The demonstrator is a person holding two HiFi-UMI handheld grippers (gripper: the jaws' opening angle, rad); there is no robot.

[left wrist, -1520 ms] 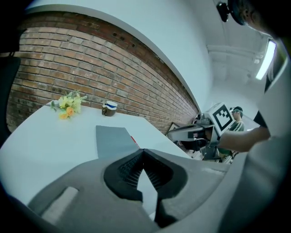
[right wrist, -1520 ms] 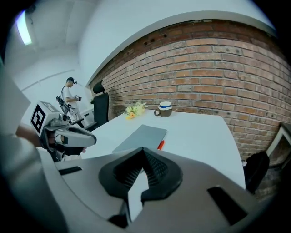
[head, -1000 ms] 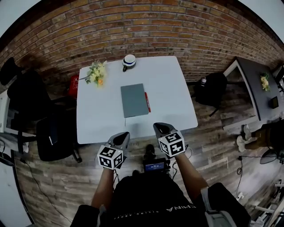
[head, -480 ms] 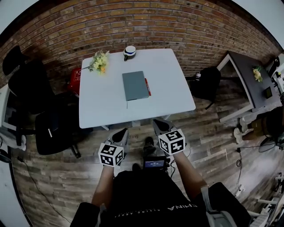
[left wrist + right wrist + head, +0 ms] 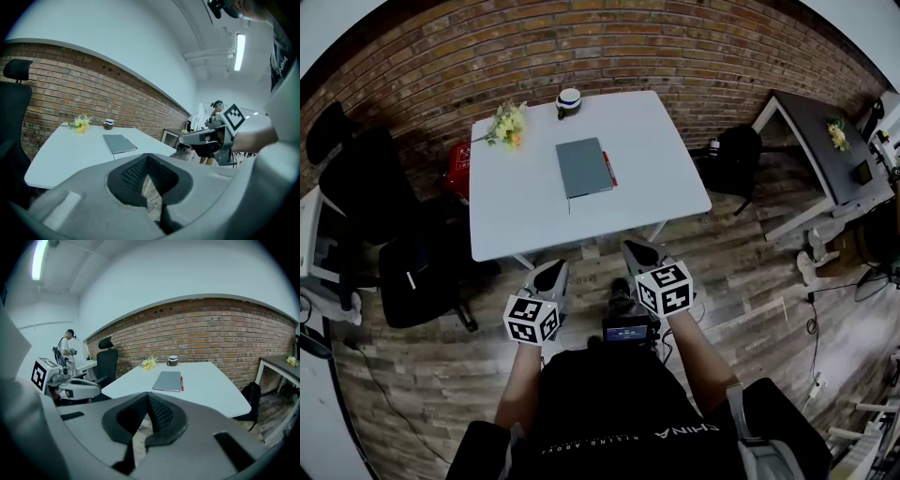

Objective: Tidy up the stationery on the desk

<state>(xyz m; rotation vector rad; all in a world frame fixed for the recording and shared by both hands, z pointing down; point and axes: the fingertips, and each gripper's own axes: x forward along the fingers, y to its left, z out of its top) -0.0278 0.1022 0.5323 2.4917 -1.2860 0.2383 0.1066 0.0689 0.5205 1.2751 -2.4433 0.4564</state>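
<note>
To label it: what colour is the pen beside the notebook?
The pen is red; right gripper view shows it best.

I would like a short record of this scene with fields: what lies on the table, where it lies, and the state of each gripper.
table: white, in front of a brick wall
notebook: grey, closed, flat near the table's middle
red pen: beside the notebook's right edge
mug: at the far edge
flowers: at the far left corner
left gripper: shut, empty, short of the table's near edge
right gripper: shut, empty, also short of the table
stationery: not yet touched
</note>
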